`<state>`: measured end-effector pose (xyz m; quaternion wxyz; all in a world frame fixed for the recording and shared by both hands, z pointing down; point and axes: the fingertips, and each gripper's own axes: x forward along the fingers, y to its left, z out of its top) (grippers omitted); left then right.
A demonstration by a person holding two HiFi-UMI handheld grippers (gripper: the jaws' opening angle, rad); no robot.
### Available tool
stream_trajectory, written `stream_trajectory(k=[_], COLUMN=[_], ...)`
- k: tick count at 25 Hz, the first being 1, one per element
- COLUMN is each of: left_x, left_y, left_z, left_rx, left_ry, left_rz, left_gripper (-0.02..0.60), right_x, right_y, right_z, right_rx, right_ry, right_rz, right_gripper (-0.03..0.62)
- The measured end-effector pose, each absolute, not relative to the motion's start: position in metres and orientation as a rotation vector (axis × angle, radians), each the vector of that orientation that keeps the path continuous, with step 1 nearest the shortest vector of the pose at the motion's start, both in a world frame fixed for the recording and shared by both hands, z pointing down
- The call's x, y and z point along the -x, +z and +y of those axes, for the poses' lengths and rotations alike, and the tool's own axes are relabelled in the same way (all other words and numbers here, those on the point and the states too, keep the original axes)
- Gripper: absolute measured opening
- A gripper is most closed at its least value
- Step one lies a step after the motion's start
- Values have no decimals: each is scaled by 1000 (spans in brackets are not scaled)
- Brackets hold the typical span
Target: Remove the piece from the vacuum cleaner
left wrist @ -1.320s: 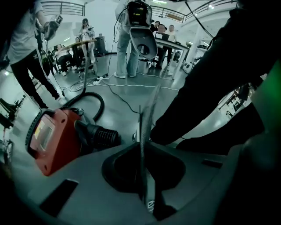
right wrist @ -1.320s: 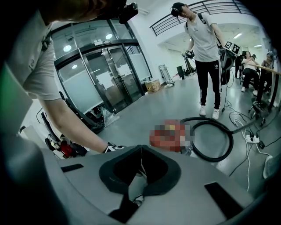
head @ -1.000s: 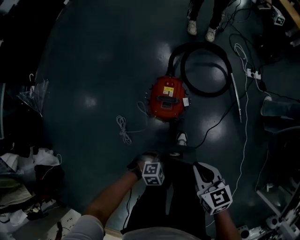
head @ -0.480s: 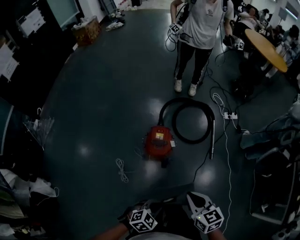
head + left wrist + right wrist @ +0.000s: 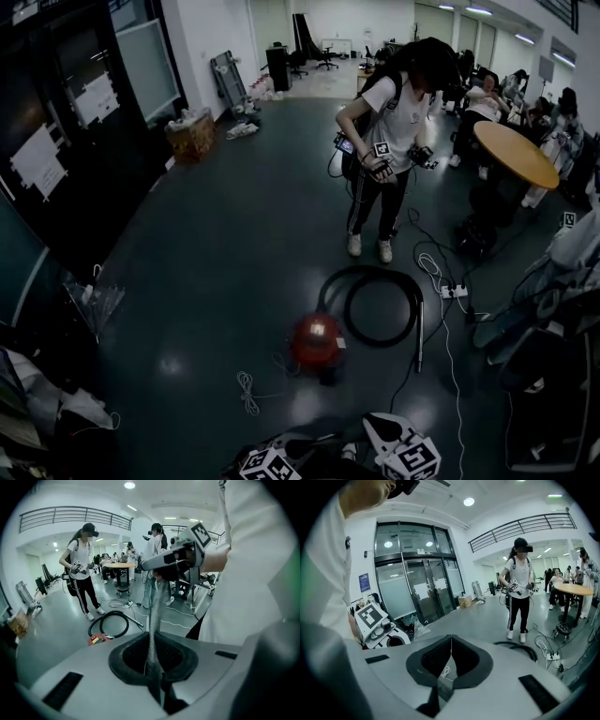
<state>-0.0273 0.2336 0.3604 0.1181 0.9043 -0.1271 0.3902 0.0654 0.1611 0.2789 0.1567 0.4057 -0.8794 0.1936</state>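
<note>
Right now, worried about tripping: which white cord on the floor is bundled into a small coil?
The white cord left of the red vacuum cleaner; the other white cable trails loose from the power strip on the right.

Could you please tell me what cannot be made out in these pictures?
- Head view: red canister vacuum cleaner too small and dim to tell its parts apart.
- Left gripper view: grey textured strip clamped in the left gripper; its top end vanishes behind the right gripper, so its identity is unclear.
</note>
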Motion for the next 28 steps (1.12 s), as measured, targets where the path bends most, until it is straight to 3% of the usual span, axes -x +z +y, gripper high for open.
stream_trajectory(k=[10, 28], left_x=[-32, -81], left_y=[304, 294], left_z=[256, 286], left_rx=[-2744, -2749], left_ry=[879, 982], left_rz=[-362, -253], left_gripper=[26, 26], right_x=[-134, -175], right_y=[221, 231], right_z=[187, 217], right_rx=[-1272, -1166], right_ry=[445, 422], right_rz=[-2555, -2541], right_gripper=[15, 15])
